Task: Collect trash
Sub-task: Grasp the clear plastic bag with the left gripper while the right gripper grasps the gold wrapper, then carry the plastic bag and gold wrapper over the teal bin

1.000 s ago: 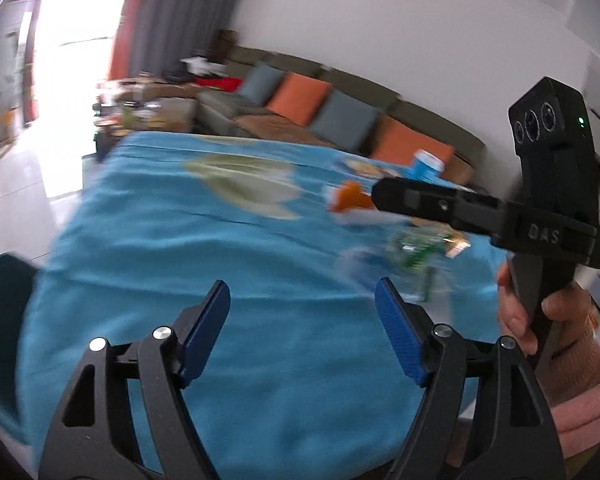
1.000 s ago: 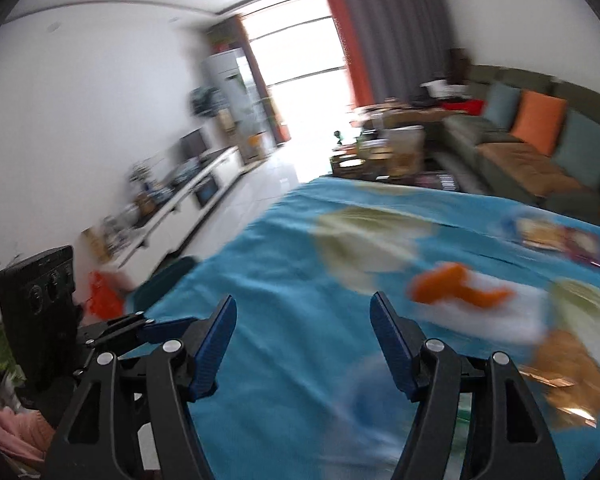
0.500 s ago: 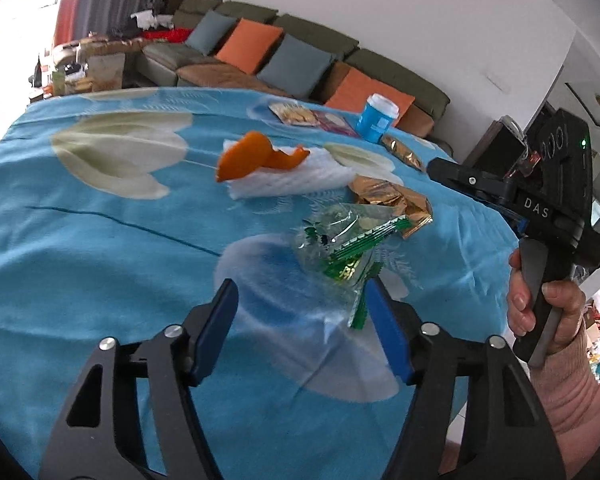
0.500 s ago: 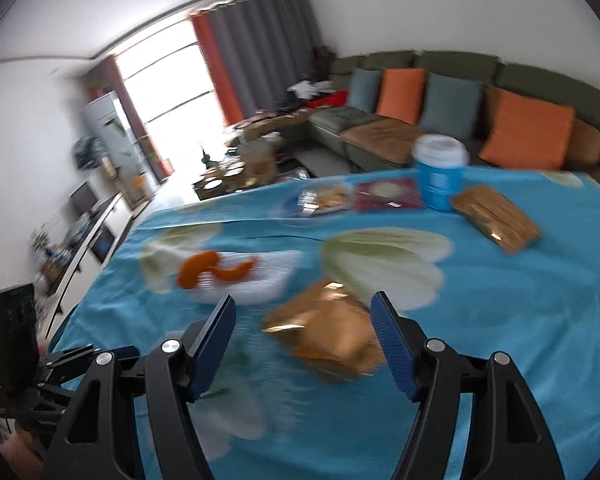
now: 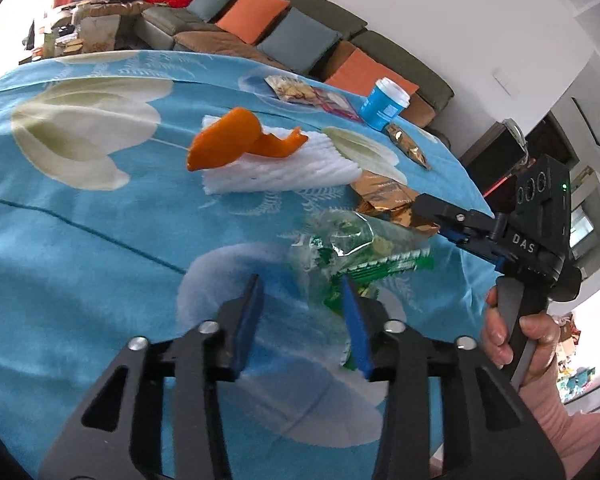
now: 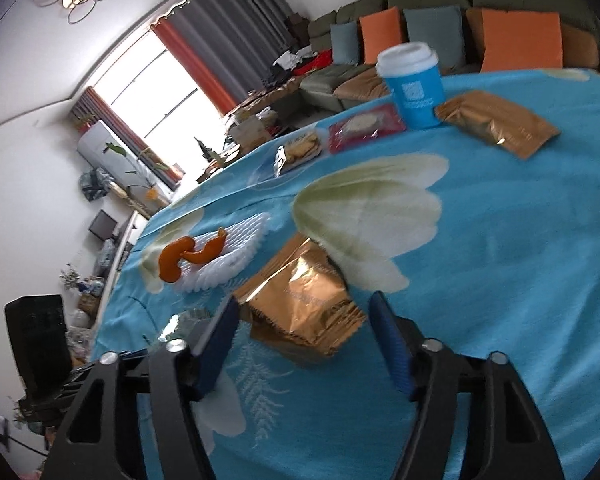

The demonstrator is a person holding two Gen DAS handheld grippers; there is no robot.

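Biggest thing in play is the bench (image 5: 60, 240), draped in a bright blue cloth with pale flower prints, and the trash is scattered all over it. Out in the middle lies a white foam sleeve (image 5: 292, 168) with a curl of orange peel (image 5: 224, 144) resting on top of it. Near the far edge a blue cup (image 6: 414, 88) with a white lid stands upright, a gold packet (image 6: 496, 122) touching its base on one side and a red snack pack (image 6: 364, 126) on the other, then a clear biscuit pack (image 6: 300, 150) beside that. Closer in, the crumpled gold wrapper (image 6: 304, 304) lies flat, and the right tongs (image 6: 300, 344) sit right at it, blades either side of its near end and closing in, not yet pressing on the foil. Just beside it, the clear green-printed wrapper (image 5: 352, 252) lies crinkled on the cloth; the left tongs (image 5: 304, 320) are on it, jaws narrowing, the right blade at the plastic's edge, the other still off it, so no pinch yet. In the left view, a hand (image 5: 520, 336) grips the right tool's handle.
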